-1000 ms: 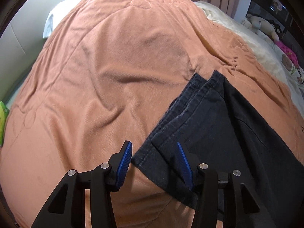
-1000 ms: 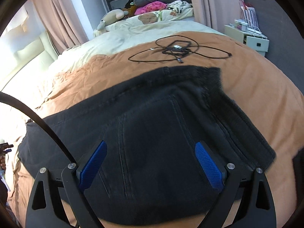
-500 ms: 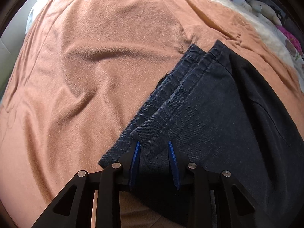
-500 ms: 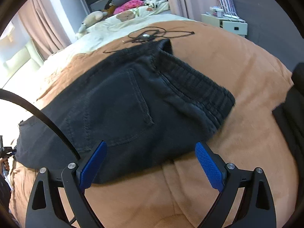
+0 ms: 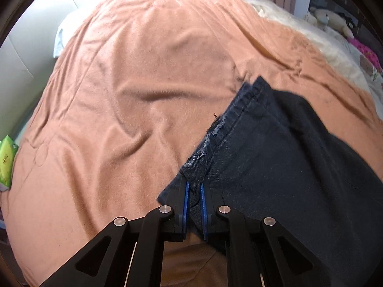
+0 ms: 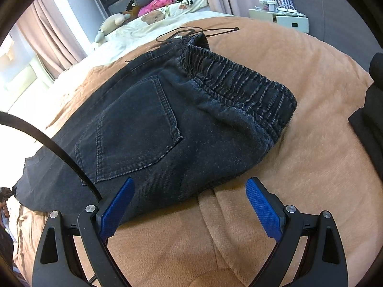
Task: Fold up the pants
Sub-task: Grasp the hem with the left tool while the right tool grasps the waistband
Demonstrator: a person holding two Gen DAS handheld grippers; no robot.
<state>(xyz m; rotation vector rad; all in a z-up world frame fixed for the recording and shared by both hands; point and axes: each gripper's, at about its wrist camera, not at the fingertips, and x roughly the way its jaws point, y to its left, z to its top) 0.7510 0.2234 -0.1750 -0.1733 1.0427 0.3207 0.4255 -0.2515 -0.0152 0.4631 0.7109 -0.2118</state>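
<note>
Dark denim pants [image 6: 153, 124] lie folded lengthwise on an orange blanket [image 6: 299, 143]. Their elastic waistband [image 6: 239, 83] and a back pocket face up in the right wrist view. In the left wrist view the leg hems [image 5: 229, 122] lie toward the middle of the bed. My left gripper [image 5: 194, 191] is closing on the near corner of the hems, and its blue pads pinch a fold of denim between them. My right gripper [image 6: 189, 205] stands open just in front of the seat edge of the pants, one blue pad [image 6: 119, 205] over the cloth, the other pad [image 6: 261, 208] over bare blanket.
A black cable [image 6: 191, 32] lies coiled on the blanket behind the waistband. Stuffed toys [image 6: 112, 25] and a cream cover lie at the far side. A white bedside unit [image 6: 280, 18] stands beyond the bed. A green packet [image 5: 6, 157] sits at the left edge.
The left jaws have narrowed from wide apart to pinching the hem corner. The right gripper has drawn back from over the pants to their near edge, still open.
</note>
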